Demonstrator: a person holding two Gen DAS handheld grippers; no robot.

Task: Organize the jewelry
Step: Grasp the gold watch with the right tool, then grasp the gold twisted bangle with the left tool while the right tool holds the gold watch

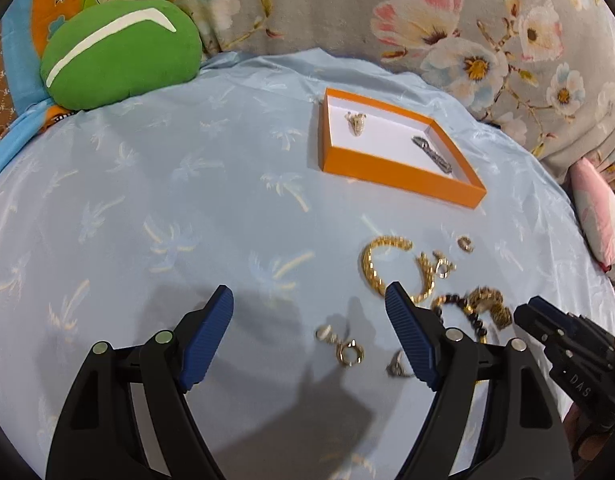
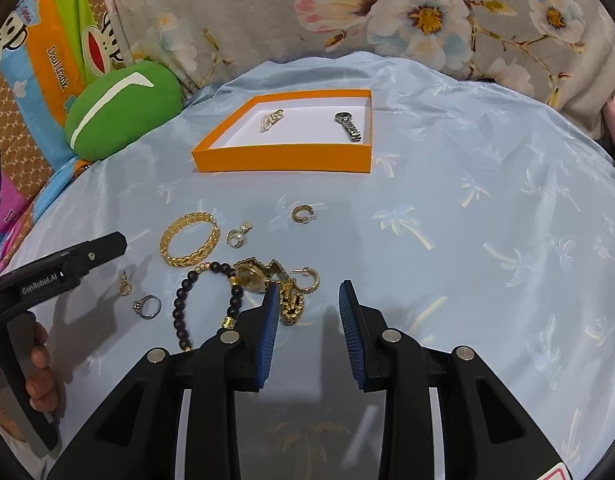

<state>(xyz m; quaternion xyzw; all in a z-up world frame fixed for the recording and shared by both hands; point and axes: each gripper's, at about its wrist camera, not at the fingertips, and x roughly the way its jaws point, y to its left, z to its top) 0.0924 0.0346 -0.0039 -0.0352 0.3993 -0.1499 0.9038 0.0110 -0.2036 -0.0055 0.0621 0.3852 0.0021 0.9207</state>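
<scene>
Orange cardboard box (image 2: 283,160), shallow and white inside, sits at the far side of the pale blue palm-print bedsheet (image 2: 467,240). It holds a pearl-and-gold brooch (image 2: 270,119) at its left end and a silver link watch (image 2: 349,125) at its right, well apart from each other.

Nearer to you, the loose pieces lie scattered on the sheet. A braided gold bangle (image 2: 189,240) lies beside a pearl drop earring (image 2: 237,236), with a small gold hoop earring (image 2: 302,213) a little farther on. Closer in, a dark bead bracelet (image 2: 205,300) curls against a gold link watch (image 2: 267,284), and a second gold hoop (image 2: 309,278) touches that watch on the right. A silver ring (image 2: 147,306) and a small gold charm (image 2: 125,286) lie apart to the left.

Your right gripper (image 2: 309,304) hovers over this cluster with its jaws partly spread and nothing between them; its left finger (image 2: 269,320) overlaps the gold watch's strap and hides part of it. Your left gripper (image 1: 309,312) has its jaws spread wide and empty, above bare sheet and near a gold ring clasp (image 1: 349,354).

A green plush cushion with a white stripe (image 2: 123,108) rests off the far left corner, and a grey floral blanket (image 2: 387,20) is bunched behind the box.
</scene>
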